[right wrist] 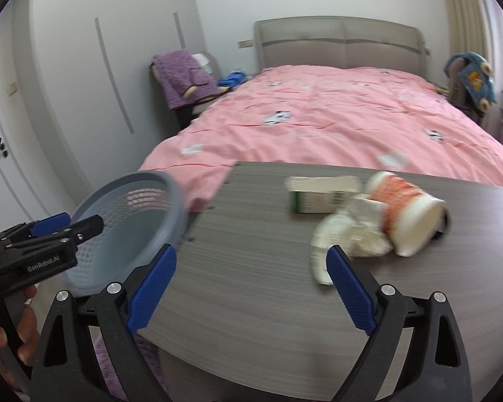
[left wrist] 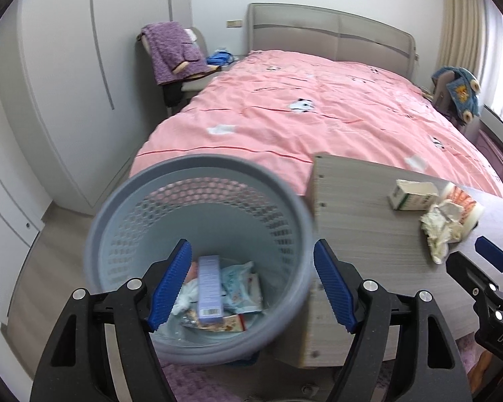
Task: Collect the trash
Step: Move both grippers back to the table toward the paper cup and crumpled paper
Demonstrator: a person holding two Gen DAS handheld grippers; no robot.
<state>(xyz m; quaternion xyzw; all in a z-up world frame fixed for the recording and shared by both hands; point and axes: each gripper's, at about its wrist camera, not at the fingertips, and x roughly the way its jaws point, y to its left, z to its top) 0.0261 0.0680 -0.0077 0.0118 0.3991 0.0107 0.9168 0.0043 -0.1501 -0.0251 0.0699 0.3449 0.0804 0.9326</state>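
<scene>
Both tools wide open, nothing held.

My left tool (left wrist: 251, 284) hangs over the grey bin (left wrist: 198, 197) beside the table (right wrist: 268, 268); my right tool (right wrist: 251, 261) hovers near the crumpled tissue (right wrist: 348, 234), small carton (right wrist: 318, 197) and tipped paper cup (right wrist: 409, 214) lying there.

Bed: a wide bed (left wrist: 301, 114) lay under a pink printed cover, filling the middle of the room.
Headboard: a grey padded headboard (left wrist: 332, 30) stood against the far wall.
Wardrobe: white doors (left wrist: 70, 83) with long grey handles lined the left side.
Chair: a chair (left wrist: 187, 67) left of the bed carried a purple knitted garment (left wrist: 174, 52).
Blue item: something blue (left wrist: 221, 57) lay beyond that chair; unclear what.
Right side: a blue garment (left wrist: 461, 90) with a bear print hung over a seat back.
Curtain: beige curtain (left wrist: 459, 23) hung at the far right.
Floor: a purple rug (left wrist: 191, 385) showed at the bottom edge.
</scene>
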